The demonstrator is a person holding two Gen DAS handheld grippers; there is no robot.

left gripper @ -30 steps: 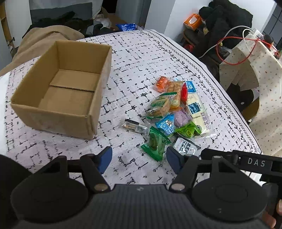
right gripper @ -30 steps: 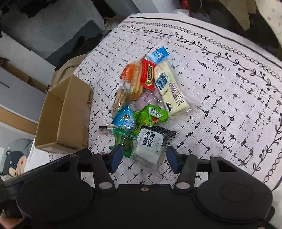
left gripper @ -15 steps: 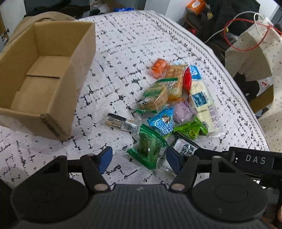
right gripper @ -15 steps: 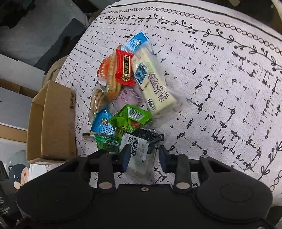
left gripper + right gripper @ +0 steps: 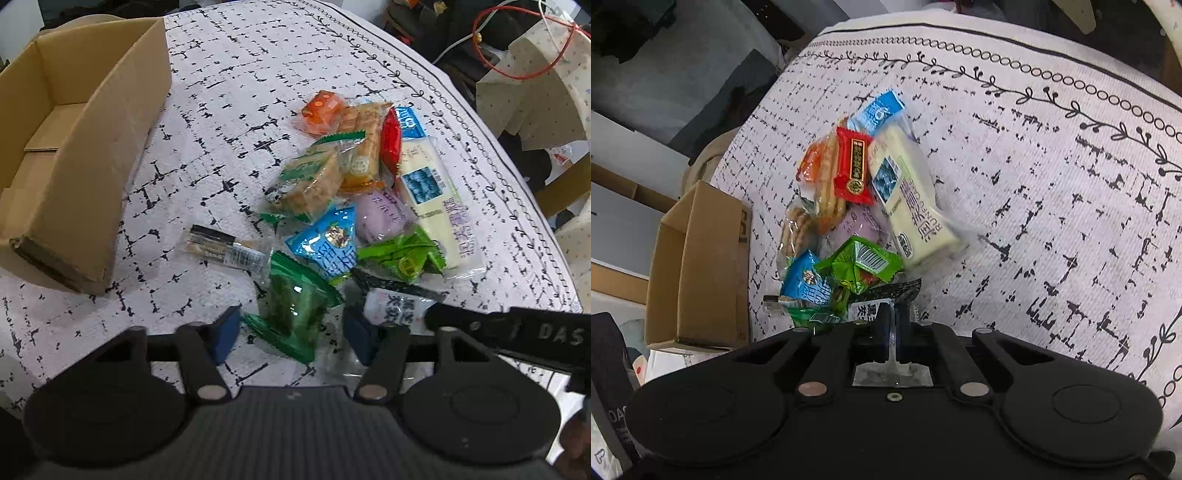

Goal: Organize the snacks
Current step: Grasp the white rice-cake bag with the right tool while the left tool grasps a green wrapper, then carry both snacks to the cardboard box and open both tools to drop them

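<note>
**Two snacks are being grabbed**

The snack pile [image 5: 362, 192] lies on the patterned cloth [image 5: 240, 74], and the cardboard box [image 5: 74, 147] beside it looks empty. The right gripper [image 5: 894, 328] is squeezed tight on the clear edge of the black-and-white packet [image 5: 391, 306]. The left gripper [image 5: 291, 334] is closing around the dark green packet [image 5: 295, 310], but its pads do not press it yet. Next, I think, both packets need lifting over into the box.
</note>
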